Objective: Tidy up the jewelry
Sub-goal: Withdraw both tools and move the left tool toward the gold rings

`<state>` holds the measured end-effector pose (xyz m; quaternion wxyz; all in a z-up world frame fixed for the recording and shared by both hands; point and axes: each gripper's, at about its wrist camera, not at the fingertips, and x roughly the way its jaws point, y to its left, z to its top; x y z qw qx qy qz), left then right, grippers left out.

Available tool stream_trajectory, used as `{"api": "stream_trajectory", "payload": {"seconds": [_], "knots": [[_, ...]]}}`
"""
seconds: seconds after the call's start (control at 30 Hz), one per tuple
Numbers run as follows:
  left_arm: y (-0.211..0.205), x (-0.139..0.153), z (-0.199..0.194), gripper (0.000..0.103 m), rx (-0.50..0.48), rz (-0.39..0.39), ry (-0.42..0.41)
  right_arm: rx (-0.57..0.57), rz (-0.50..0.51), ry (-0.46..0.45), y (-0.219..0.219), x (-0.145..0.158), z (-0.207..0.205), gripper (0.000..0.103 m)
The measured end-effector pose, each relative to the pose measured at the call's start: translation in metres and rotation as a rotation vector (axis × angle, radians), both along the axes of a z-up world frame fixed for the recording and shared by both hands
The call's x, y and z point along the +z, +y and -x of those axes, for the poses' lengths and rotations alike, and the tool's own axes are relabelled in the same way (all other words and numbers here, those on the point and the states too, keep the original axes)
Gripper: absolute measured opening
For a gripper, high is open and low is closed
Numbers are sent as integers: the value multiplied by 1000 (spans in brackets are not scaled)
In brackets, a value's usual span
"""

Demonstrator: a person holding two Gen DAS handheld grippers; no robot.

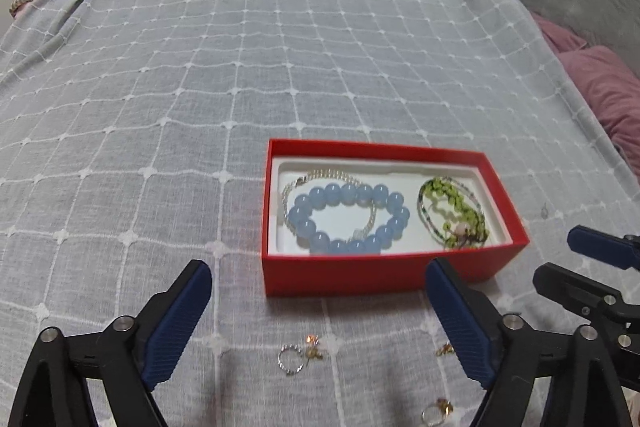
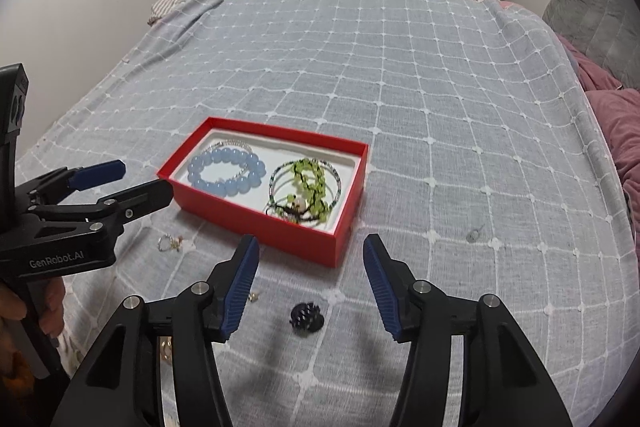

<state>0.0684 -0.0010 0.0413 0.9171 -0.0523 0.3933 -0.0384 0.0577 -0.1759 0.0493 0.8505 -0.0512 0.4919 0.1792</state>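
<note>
Bed w/ a grey checked blanket (image 2: 420, 87) is serving as your work surface, and the red box (image 2: 256, 223) is sitting mid-bed w/ the blue bead bracelet (image 2: 226, 169) and the green bead bracelet (image 2: 308, 183) already lying inside. Both claws are hanging spread w/ nothing between the pads: left gripper (image 1: 318, 323) wide apart, right gripper (image 2: 310, 281) less so. Loose pieces are waiting on the blanket on the near side of the box. The silver ring (image 1: 290, 359) w/ a small gold piece touching it is lying just ahead of your left gripper, roughly centred btwn its fingers, so that hand is looking nearer. The black clip (image 2: 306, 315) is sitting btwn your right fingers, well short of the box wall; prob. that hand's pick.
</note>
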Motion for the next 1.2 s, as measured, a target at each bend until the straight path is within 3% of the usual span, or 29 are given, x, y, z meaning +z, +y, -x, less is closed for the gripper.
{"api": "stream_trajectory", "payload": {"seconds": [0.27,0.7,1.0,1.2], "knots": [[0,-13,11,99,-26,-44,62,-8,28,56,-6,-12,14,67],[4,-41,30,100,-75,-98,186,-35,129,168,-13,-40,32,73],[14,-51,46,100,-110,-114,228,-7,159,203,-14,-50,44,73],[2,-48,61,100,-209,-96,221,15,179,203,-13,-51,49,73]]}}
